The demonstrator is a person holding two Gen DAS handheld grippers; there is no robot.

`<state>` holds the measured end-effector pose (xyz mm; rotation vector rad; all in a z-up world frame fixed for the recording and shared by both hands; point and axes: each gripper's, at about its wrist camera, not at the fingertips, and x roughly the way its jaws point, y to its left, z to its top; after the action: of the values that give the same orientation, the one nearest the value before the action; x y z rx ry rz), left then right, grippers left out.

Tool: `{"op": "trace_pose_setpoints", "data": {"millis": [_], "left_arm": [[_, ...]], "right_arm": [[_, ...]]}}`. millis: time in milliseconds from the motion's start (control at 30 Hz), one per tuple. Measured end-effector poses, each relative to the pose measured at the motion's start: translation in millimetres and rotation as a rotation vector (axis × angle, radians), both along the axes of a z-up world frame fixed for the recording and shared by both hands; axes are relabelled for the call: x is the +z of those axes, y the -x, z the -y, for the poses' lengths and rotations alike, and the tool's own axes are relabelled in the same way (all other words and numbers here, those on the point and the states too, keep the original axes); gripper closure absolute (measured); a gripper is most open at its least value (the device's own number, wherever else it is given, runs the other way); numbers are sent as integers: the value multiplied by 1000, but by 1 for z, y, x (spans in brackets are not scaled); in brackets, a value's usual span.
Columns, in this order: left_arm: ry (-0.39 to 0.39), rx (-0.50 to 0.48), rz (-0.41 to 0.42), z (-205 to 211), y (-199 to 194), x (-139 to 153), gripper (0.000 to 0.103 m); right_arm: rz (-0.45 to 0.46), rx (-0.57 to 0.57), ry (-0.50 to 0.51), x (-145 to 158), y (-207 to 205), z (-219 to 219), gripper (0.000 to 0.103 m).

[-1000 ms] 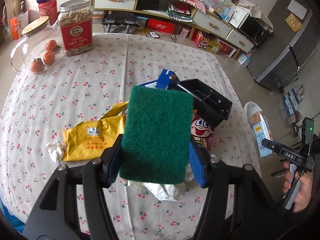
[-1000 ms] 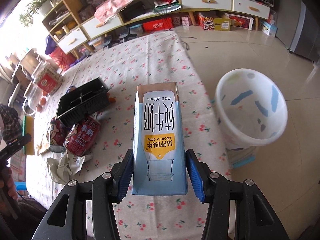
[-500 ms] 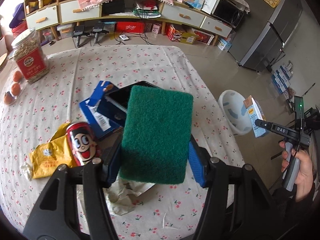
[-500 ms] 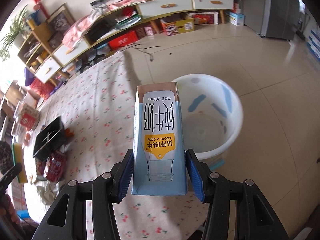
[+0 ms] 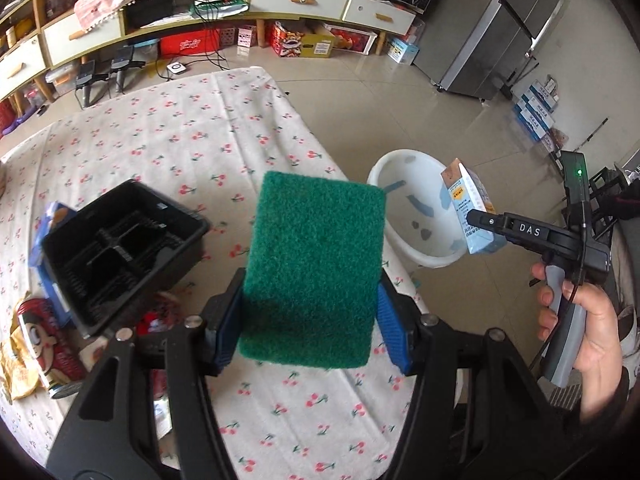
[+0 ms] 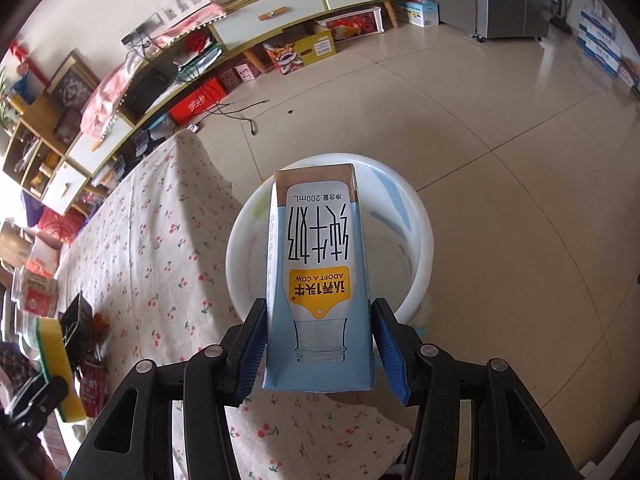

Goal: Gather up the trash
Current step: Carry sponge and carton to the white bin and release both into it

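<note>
Jaws clamped on milk carton [image 6: 318, 280] above white bin [image 6: 416, 256], tilted steeply downward

Glossy beige tile floor [image 6: 500, 128] — low white-drawer cabinet [image 5: 304, 0] w/ clutter, steel fridge [image 5: 492, 28] — daylight.

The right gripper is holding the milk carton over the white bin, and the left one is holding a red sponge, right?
Almost. The sponge in the left gripper is green, not red; the left wrist view shows its green face. The rest holds: the right gripper grips the milk carton over the white bin, as the right wrist view shows.
</note>
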<state>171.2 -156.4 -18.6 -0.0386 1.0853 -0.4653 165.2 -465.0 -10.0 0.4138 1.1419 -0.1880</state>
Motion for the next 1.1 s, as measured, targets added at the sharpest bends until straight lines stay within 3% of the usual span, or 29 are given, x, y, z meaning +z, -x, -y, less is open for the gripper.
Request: {"op": "trace_pose_setpoints", "data": {"millis": [133,267,967,1033,1100], "left_arm": [[-5,-26,-8,22,-3,-5,42],[-4,-52,-18,43,-4,-10,42],[-43,-200,-1,157,-25,-35,42],[-38,-202,15,161,-26,-36,39],[-39,-203,24,163,-27,-36,26]], "right_arm": [[7,-31,-18,-4,2,10,49],[22,-66,-41,-2,8,21,37],[-3,-135,100,12,68,72,31],[1,-144,97,14,72,76,31],[5,-144,103,15,73,75,29]]}}
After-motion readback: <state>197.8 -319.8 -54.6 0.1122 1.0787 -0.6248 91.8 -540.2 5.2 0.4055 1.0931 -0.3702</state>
